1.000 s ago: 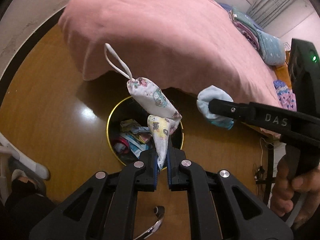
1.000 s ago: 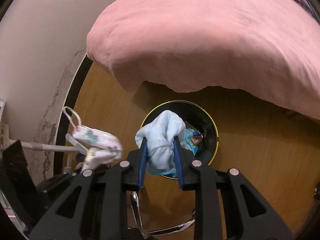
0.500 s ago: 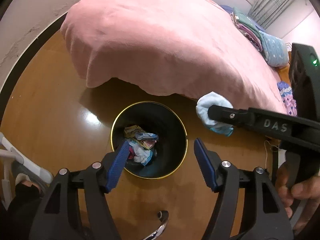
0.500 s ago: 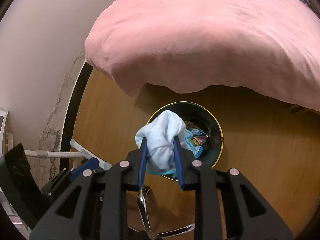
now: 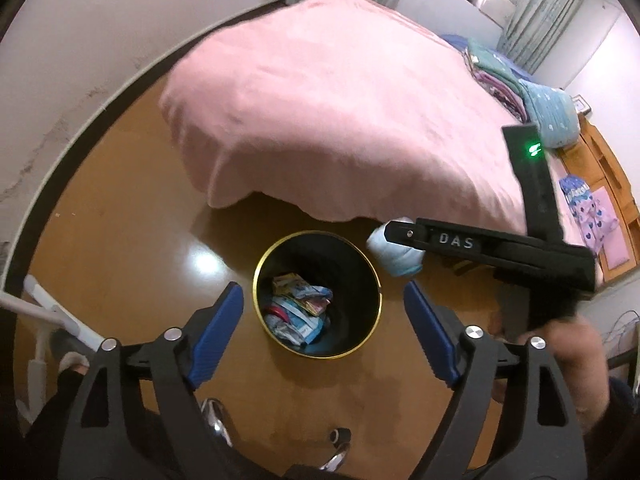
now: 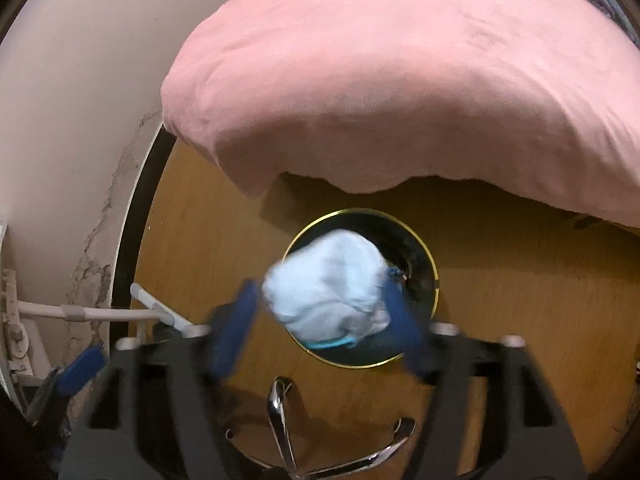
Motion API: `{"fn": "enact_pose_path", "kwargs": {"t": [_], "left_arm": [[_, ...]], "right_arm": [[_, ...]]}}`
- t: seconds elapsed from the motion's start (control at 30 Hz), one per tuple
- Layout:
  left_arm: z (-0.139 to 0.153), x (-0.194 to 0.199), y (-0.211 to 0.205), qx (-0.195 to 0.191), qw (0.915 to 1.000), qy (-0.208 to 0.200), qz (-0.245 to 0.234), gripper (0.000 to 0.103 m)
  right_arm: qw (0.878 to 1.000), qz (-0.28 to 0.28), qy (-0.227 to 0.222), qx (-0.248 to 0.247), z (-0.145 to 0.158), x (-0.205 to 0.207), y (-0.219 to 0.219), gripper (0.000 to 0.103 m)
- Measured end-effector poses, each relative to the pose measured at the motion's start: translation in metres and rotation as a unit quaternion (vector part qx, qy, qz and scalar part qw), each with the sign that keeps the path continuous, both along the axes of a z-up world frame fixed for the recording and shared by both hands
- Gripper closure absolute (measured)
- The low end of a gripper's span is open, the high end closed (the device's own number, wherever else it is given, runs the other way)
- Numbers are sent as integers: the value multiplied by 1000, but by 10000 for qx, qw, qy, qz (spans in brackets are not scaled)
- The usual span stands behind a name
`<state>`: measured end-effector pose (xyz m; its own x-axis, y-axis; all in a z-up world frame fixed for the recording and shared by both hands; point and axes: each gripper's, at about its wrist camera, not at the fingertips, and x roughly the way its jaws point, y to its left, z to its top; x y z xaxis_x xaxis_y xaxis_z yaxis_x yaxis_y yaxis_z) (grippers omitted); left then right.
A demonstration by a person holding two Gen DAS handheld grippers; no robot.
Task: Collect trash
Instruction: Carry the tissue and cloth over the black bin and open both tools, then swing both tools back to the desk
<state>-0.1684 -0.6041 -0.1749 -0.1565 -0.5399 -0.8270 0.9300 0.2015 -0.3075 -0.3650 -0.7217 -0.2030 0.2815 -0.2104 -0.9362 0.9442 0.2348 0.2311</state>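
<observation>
1. left gripper (image 5: 323,326) sits at the bottom of the left wrist frame, blue pads spread wide with nothing between them. the bin (image 5: 317,295) with the gold rim is dead centre in the gap, already holding wrappers.
2. right gripper (image 6: 326,316) looks blurred. its fingers seem parted around the light blue wad (image 6: 330,286), and i can't tell if they're pinching it or it's already loose.
3. in the right wrist frame the wad hangs right over the bin's mouth (image 6: 430,264), mid frame. in the left wrist view it sits just right of the rim.
4. my guess: the drop only needs the wad straight above the opening, and the right gripper is the one on it.
</observation>
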Motion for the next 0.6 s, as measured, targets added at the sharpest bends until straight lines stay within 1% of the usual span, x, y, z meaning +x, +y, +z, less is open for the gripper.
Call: {"fn": "enact_pose_path", "kwargs": {"t": [0.1, 0.13, 0.27, 0.3, 0.33, 0.4, 0.43, 0.47, 0.5, 0.53, 0.57, 0.6], "left_arm": [[22, 7, 17, -112, 9998, -146, 123, 18], [31, 11, 25, -160, 9995, -224, 182, 17], [72, 30, 66, -372, 9970, -528, 423, 16], [81, 35, 76, -425, 9963, -572, 472, 15], [97, 44, 95, -496, 9948, -664, 586, 15], [116, 58, 121, -563, 9925, -806, 730, 14], [128, 68, 140, -586, 9904, -927, 842, 14], [139, 79, 159, -596, 9882, -1041, 951, 13], [147, 89, 177, -600, 9857, -1156, 1066, 12], [157, 103, 201, -591, 9819, -1299, 1247, 12], [165, 118, 223, -552, 9775, -1433, 1444, 12], [171, 130, 245, -506, 9733, -1535, 1629, 12]], "right_arm": [[9996, 156, 0, -215, 14, 10, 2, 34], [9992, 241, -4, -304, 20, 16, 5, 32], [9940, 822, -30, -726, 52, 50, 26, 30], [9911, 1031, -90, -835, 63, 62, 35, 30], [9878, 1239, -172, -928, 74, 74, 44, 30], [9786, 1695, -374, -1107, 98, 102, 67, 30], [9724, 1951, -508, -1178, 110, 119, 81, 30], [9636, 2272, -670, -1241, 124, 140, 99, 30], [9572, 2484, -764, -1275, 133, 154, 111, 30], [9460, 2821, -883, -1330, 144, 177, 132, 29], [9321, 3203, -989, -1371, 154, 202, 155, 29], [9217, 3469, -1045, -1383, 161, 219, 172, 29]]}}
